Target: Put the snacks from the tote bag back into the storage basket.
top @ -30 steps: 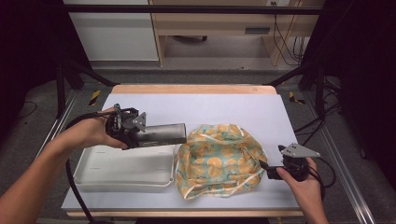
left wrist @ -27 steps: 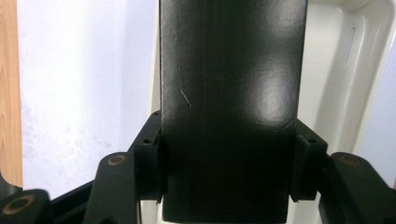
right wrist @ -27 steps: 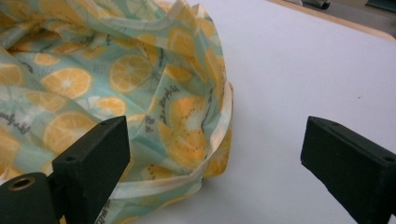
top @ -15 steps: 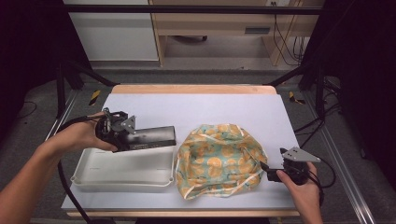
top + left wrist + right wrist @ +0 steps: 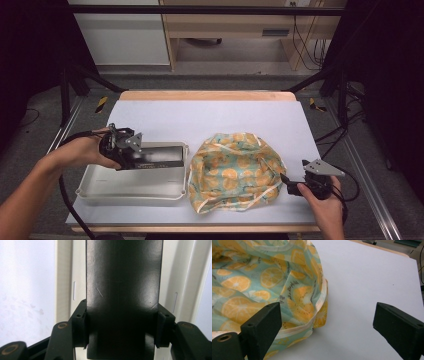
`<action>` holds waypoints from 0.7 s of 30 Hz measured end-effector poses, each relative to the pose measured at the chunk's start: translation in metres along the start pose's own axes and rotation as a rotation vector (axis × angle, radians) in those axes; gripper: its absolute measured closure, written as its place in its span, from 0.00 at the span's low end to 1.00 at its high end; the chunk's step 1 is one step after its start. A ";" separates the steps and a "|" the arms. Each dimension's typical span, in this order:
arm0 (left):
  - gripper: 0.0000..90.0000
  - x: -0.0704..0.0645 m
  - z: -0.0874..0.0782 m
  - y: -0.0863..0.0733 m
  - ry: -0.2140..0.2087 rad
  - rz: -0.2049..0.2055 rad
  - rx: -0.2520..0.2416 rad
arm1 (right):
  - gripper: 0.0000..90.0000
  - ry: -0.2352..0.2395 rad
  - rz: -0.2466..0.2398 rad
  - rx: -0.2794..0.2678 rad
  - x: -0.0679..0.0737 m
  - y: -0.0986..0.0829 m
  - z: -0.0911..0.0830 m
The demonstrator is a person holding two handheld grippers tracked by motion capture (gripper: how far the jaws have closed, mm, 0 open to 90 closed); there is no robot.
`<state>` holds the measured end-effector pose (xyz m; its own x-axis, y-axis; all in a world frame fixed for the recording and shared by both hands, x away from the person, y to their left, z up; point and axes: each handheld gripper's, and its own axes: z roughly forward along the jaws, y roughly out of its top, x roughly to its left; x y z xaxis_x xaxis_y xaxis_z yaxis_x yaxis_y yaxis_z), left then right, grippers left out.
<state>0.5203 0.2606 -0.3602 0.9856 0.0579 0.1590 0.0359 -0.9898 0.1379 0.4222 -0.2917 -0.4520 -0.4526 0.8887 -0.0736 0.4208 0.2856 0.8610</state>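
On our white surface [image 5: 210,115] in a dark room: one tray [image 5: 100,192], one cloth [image 5: 235,170]; left claw [image 5: 172,155] clenches one black box [image 5: 157,155], right claw [image 5: 286,182] is released.

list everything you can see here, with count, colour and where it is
black box: 1, black, long and flat, clamped in the left tool, held over the tray's far edge
tray: 1, white, shallow, on the table's left part
cloth bag: 1, pale green with orange slices and cream trim, crumpled on the table right of the tray
table: 1, pale grey top with a wooden far edge
left tool: 1, black, its jaws pressed on both sides of the black box
right tool: 1, black, jaws wide apart, at the cloth bag's right edge, one jaw in front of the cloth
hands: 2, coming in from the near side, each holding a tool
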 end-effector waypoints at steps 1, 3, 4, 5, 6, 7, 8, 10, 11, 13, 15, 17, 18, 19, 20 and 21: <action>0.48 -0.001 0.001 -0.001 -0.003 0.008 -0.003 | 0.10 0.005 0.002 -0.011 0.000 0.000 -0.001; 0.48 -0.001 0.004 -0.001 -0.007 0.013 -0.004 | 0.09 0.010 0.010 -0.028 -0.001 0.001 -0.002; 0.48 -0.002 0.005 -0.002 -0.010 0.008 -0.002 | 0.09 0.010 0.015 -0.031 -0.002 0.001 -0.002; 0.48 -0.002 0.006 -0.002 -0.011 0.014 -0.001 | 0.09 0.010 0.015 -0.028 -0.002 0.001 -0.001; 0.48 -0.002 0.006 -0.002 -0.011 0.014 -0.001 | 0.08 0.013 0.022 -0.021 -0.003 0.001 -0.001; 0.48 -0.002 0.008 -0.003 -0.014 0.014 0.001 | 0.08 0.011 0.021 -0.018 -0.003 0.000 -0.001; 0.48 -0.002 0.008 -0.003 -0.014 0.014 0.001 | 0.08 0.010 0.022 -0.016 -0.004 0.000 -0.001; 0.48 -0.002 0.009 -0.003 -0.017 0.015 0.005 | 0.08 0.011 0.025 -0.014 -0.004 0.000 -0.001; 0.48 -0.002 0.011 -0.003 -0.018 0.016 0.004 | 0.08 0.011 0.037 -0.013 -0.005 -0.001 -0.002; 0.48 -0.003 0.012 -0.004 -0.020 0.014 0.004 | 0.08 0.012 0.038 -0.011 -0.005 -0.001 -0.002; 0.48 -0.004 0.014 -0.004 -0.025 0.024 0.008 | 0.08 0.011 0.041 -0.008 -0.006 -0.002 -0.002; 0.48 -0.004 0.015 -0.004 -0.027 0.021 0.009 | 0.08 0.010 0.045 -0.007 -0.006 -0.002 -0.002; 0.48 -0.004 0.016 -0.005 -0.026 0.023 0.008 | 0.08 0.010 0.045 -0.007 -0.006 -0.002 -0.002; 0.48 -0.004 0.016 -0.005 -0.030 0.020 0.008 | 0.08 0.012 0.046 -0.006 -0.006 -0.002 -0.002; 0.48 -0.004 0.017 -0.006 -0.033 0.021 0.006 | 0.08 0.009 0.041 -0.005 -0.007 -0.002 -0.002; 0.48 -0.004 0.018 -0.006 -0.036 0.021 0.004 | 0.08 0.009 0.039 -0.004 -0.007 -0.002 -0.002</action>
<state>0.5190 0.2641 -0.3788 0.9915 0.0325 0.1263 0.0158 -0.9913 0.1309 0.4228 -0.2990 -0.4526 -0.4431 0.8958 -0.0353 0.4349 0.2492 0.8653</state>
